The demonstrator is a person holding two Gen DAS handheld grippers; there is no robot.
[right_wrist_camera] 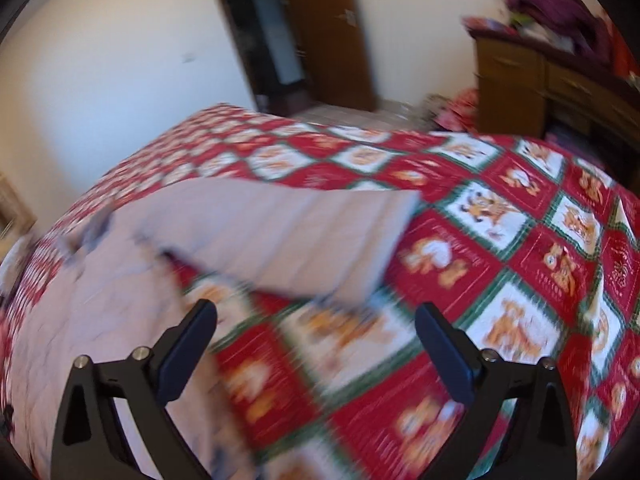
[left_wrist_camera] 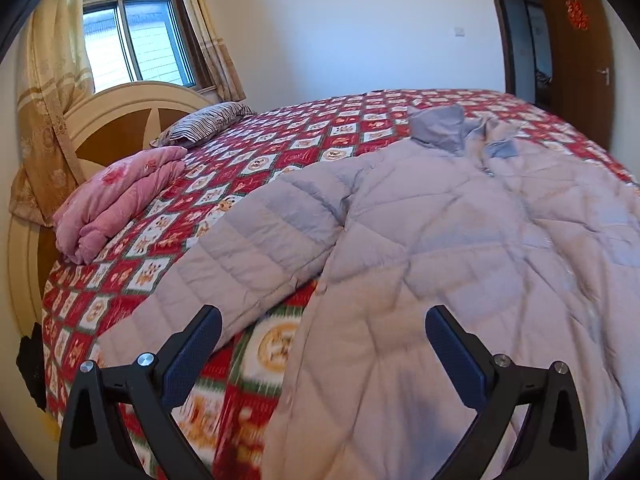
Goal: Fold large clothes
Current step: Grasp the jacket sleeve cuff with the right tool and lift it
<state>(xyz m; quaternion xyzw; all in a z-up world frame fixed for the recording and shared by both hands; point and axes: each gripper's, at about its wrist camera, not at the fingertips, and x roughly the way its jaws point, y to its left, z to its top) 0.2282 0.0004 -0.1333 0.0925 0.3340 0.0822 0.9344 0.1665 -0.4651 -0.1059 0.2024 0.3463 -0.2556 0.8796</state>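
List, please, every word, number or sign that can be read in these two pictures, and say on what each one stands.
No text can be read with certainty.
Red paper sign on the brown door: an ornamental cut-out, too small to read.
Bedspread: the red squares carry faint lettering, too small and blurred to read.
Padded jacket: no label or brand shows.

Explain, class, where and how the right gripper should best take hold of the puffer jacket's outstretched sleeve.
Probably at the cuff end of the sleeve, coming from the open bedspread side. That end lies flat, clear of the jacket body, and the open right gripper already faces it.
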